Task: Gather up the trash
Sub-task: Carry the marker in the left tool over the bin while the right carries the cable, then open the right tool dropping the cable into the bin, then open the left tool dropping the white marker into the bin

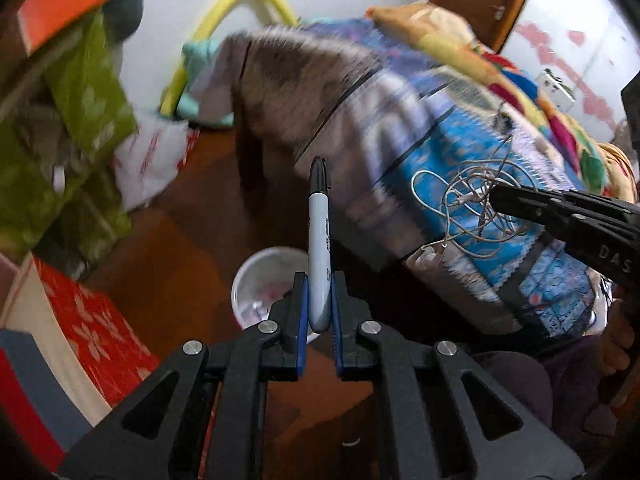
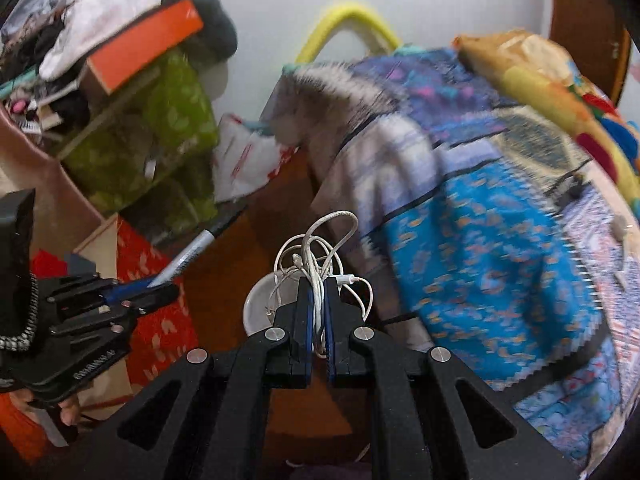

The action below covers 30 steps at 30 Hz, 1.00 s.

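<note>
My left gripper point(image 1: 319, 280) is shut on a grey marker pen point(image 1: 319, 236) with a black cap, which sticks up and forward from the pads. The same pen point(image 2: 192, 250) shows in the right wrist view, poking out of the left gripper point(image 2: 158, 288). My right gripper point(image 2: 318, 284) is shut on a tangle of white earphone cable point(image 2: 316, 252); the loops bulge out above the fingertips. In the left wrist view that cable tangle point(image 1: 468, 204) hangs off the right gripper point(image 1: 496, 198). A white round bin point(image 1: 260, 284) stands on the brown floor below both grippers; its rim point(image 2: 256, 300) is partly hidden by the cable.
A bed with a blue patterned blanket point(image 2: 480, 248) and colourful pillows point(image 1: 460, 32) fills the right side. On the left stand green fabric boxes point(image 1: 80, 120), a red flowered box point(image 1: 92, 320), an orange box point(image 2: 144, 44) and a white plastic bag point(image 1: 152, 160). A yellow hoop point(image 1: 228, 4) leans on the wall.
</note>
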{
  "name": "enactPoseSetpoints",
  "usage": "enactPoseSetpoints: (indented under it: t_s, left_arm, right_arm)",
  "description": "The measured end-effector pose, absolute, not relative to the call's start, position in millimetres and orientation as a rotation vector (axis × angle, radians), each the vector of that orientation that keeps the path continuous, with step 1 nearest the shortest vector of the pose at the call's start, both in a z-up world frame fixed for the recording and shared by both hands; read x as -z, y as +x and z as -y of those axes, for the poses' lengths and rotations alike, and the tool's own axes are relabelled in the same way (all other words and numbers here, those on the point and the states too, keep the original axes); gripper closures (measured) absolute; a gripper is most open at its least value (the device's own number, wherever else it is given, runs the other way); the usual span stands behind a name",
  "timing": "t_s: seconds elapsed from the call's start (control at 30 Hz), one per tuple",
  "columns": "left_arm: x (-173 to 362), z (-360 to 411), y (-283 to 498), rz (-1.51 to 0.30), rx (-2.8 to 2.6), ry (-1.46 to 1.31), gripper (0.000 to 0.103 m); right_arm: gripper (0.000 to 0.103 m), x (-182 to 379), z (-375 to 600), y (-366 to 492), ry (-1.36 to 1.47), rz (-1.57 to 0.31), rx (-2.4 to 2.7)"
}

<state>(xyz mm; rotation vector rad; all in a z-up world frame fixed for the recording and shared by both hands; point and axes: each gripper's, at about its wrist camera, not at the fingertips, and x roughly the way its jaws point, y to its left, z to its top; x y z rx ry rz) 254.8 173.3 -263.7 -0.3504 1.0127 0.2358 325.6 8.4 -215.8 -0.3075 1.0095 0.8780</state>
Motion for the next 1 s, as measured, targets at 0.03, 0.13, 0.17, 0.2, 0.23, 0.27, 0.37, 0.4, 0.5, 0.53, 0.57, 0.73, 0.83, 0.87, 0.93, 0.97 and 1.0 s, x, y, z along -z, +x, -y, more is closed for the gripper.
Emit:
enactPoseSetpoints:
  t_s: [0.03, 0.13, 0.17, 0.2, 0.23, 0.27, 0.37, 0.4, 0.5, 0.53, 0.57, 0.73, 0.83, 0.87, 0.93, 0.97, 1.0]
  left_arm:
    - [274.5, -178.2, 255.1, -1.031, -0.242, -0.368, 0.094]
    - [299.0, -187.2, 256.4, -1.073, -0.257, -0.402, 0.094]
    - [308.4, -190.3, 257.0, -1.087, -0.267, -0.408, 0.094]
    - [316.1, -193.2, 258.2, -1.102, -0.272, -0.415, 0.094]
    - [327.1, -197.0, 259.1, -1.12, -0.276, -0.428, 0.094]
    - [333.9, -199.7, 259.9, -1.132, -0.281, -0.436, 0.094]
    - [356.0, -208.4, 263.0, -1.17, -0.293, -0.455, 0.094]
    - [362.8, -211.0, 263.8, -1.182, -0.297, -0.457, 0.094]
    - [376.4, -218.6, 266.0, -1.204, -0.305, -0.475, 0.094]
    - [380.6, -221.7, 266.3, -1.21, -0.309, -0.484, 0.094]
    - [382.6, -223.6, 266.8, -1.212, -0.311, -0.489, 0.094]
    - [385.7, -231.8, 271.2, -1.21, -0.32, -0.508, 0.094]
    - [387.2, -233.7, 274.4, -1.208, -0.312, -0.518, 0.094]
    - [387.8, -234.5, 276.1, -1.208, -0.304, -0.525, 0.094]
    - [387.7, -233.8, 280.2, -1.206, -0.294, -0.531, 0.094]
    - [387.1, -233.0, 282.4, -1.203, -0.291, -0.524, 0.094]
    - [387.0, -232.0, 284.7, -1.2, -0.291, -0.511, 0.094]
  right_arm:
    - [0.098, 221.8, -14.7, 325.8, -0.315, -1.024, -0.883]
    - [0.098, 243.3, -34.9, 327.1, -0.342, -1.073, -0.899]
    - [0.098, 250.2, -41.4, 327.3, -0.357, -1.087, -0.9]
    - [0.098, 256.6, -47.1, 327.8, -0.37, -1.1, -0.902]
    - [0.098, 263.0, -52.9, 328.2, -0.38, -1.114, -0.906]
    - [0.098, 269.4, -58.4, 329.0, -0.387, -1.132, -0.911]
    - [0.098, 287.0, -71.8, 333.0, -0.378, -1.192, -0.917]
    - [0.098, 292.2, -76.3, 333.4, -0.38, -1.206, -0.92]
    - [0.098, 303.8, -87.1, 335.6, -0.384, -1.235, -0.922]
    - [0.098, 307.3, -90.3, 337.0, -0.382, -1.251, -0.921]
    - [0.098, 310.0, -93.6, 339.4, -0.379, -1.27, -0.915]
    - [0.074, 317.4, -103.7, 352.0, -0.362, -1.348, -0.894]
    - [0.067, 312.5, -104.8, 353.7, -0.371, -1.322, -0.897]
    - [0.067, 312.4, -105.9, 354.0, -0.383, -1.32, -0.903]
    - [0.067, 311.0, -105.7, 354.8, -0.39, -1.316, -0.91]
    - [0.067, 310.6, -104.6, 355.7, -0.388, -1.314, -0.91]
    - [0.067, 309.4, -102.9, 355.5, -0.386, -1.315, -0.912]
